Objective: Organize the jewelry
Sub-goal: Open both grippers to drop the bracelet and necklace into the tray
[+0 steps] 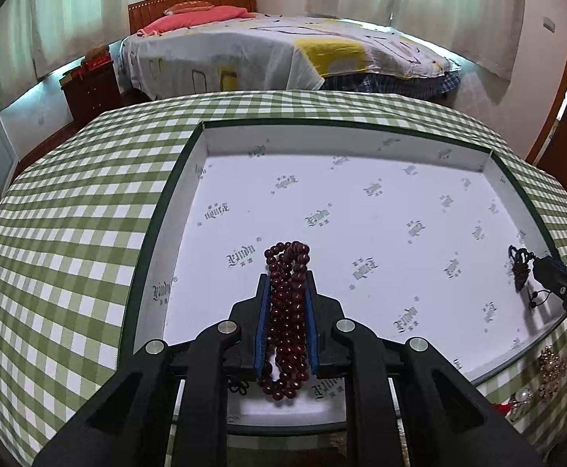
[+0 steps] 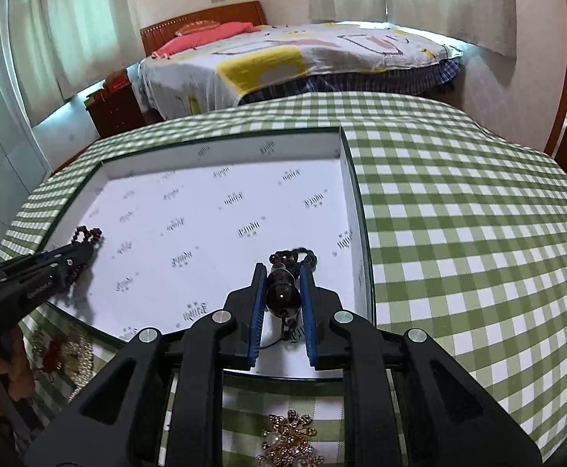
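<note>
A shallow white box [image 1: 346, 138] with a dark green rim and printed lining sits on the green checked tablecloth; it also shows in the right wrist view [image 2: 221, 148]. My left gripper [image 1: 287, 278] is shut on a dark red bead string [image 1: 288, 311] and holds it over the box's near left part; the gripper also shows in the right wrist view [image 2: 83, 247]. My right gripper [image 2: 282, 270] is shut on a dark bead pendant [image 2: 281, 292] with a black cord, over the box's near right corner; it also shows in the left wrist view [image 1: 532, 262].
A gold and pearl brooch [image 2: 289, 441] lies on the cloth in front of the box. More gold and red jewelry [image 1: 548, 373] lies at the box's near right corner. Beyond the table are a bed [image 1: 283, 50] and a wooden nightstand [image 1: 88, 89].
</note>
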A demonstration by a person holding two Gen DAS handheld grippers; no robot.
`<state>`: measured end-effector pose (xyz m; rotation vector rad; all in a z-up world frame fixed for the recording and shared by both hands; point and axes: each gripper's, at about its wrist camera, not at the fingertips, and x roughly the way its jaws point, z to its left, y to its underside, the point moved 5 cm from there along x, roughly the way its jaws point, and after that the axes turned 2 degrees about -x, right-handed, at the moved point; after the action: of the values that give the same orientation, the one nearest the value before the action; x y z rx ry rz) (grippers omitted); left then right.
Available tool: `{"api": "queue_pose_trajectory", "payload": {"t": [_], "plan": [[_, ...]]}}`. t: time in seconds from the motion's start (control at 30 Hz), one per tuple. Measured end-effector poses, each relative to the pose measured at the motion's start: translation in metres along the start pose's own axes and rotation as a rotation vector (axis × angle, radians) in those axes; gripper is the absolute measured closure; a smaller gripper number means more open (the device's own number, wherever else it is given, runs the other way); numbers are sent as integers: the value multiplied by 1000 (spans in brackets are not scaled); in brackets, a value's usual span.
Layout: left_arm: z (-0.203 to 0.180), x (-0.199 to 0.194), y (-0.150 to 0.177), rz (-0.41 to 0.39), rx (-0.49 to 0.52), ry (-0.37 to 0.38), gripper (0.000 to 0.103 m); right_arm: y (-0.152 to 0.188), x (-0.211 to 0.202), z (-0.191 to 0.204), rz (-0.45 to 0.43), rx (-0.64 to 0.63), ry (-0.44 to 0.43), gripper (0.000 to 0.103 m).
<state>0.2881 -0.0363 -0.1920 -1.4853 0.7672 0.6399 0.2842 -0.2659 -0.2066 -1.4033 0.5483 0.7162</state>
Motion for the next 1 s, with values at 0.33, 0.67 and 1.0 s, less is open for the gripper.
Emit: {"api": "queue_pose_trajectory", "payload": {"t": [0.33, 0.67, 1.0], "plan": [[-4, 2, -1, -20, 17, 9, 77, 5, 6, -1, 6, -4, 9, 82], [-1, -6, -1, -33, 0, 47, 43, 2, -12, 5, -33, 0, -19, 59], [1, -44, 3, -114, 1, 32, 32, 6, -55, 13, -86, -3, -25, 57]]}}
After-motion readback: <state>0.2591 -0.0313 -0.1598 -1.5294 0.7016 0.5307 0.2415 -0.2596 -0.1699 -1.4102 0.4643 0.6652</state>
